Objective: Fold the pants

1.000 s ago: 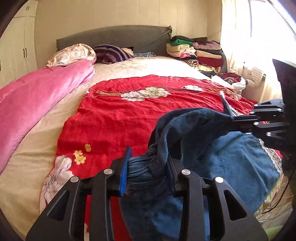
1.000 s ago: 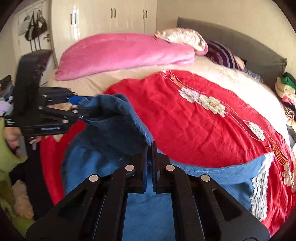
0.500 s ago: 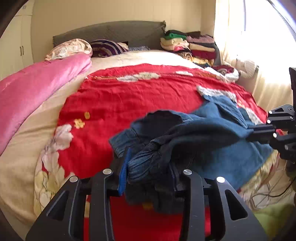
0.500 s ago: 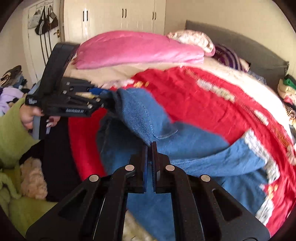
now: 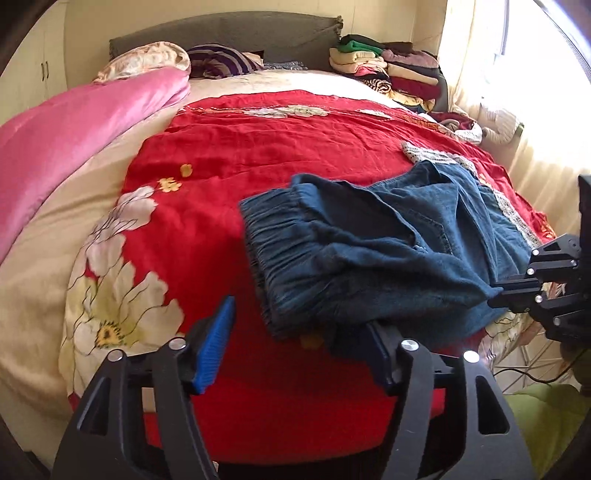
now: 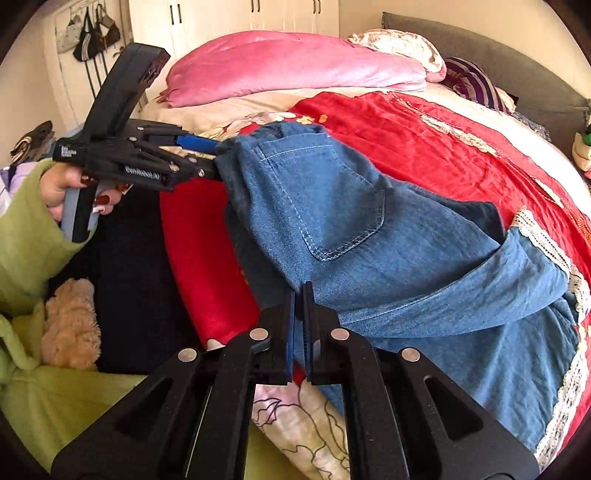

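Pants (image 5: 369,251) laid at 3 o'clock on bed (image 5: 221,155); left gripper (image 5: 295,343) jaws opening, waistband released; right gripper (image 6: 299,328) jaws pinched on denim edge for smoothing

Your left wrist camera looks down along its fingers (image 5: 216,339) up the bed toward the headboard (image 5: 229,33). Your right camera angles across toward the wardrobe (image 6: 258,14). Both sit close over the blue jeans (image 5: 369,251) beyond their fingertips.

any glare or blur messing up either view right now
Left wrist view: the window at the right is blown out white, but the jeans stay sharp. Right wrist view: evenly lit, no glare; fisheye bends the bed edges.
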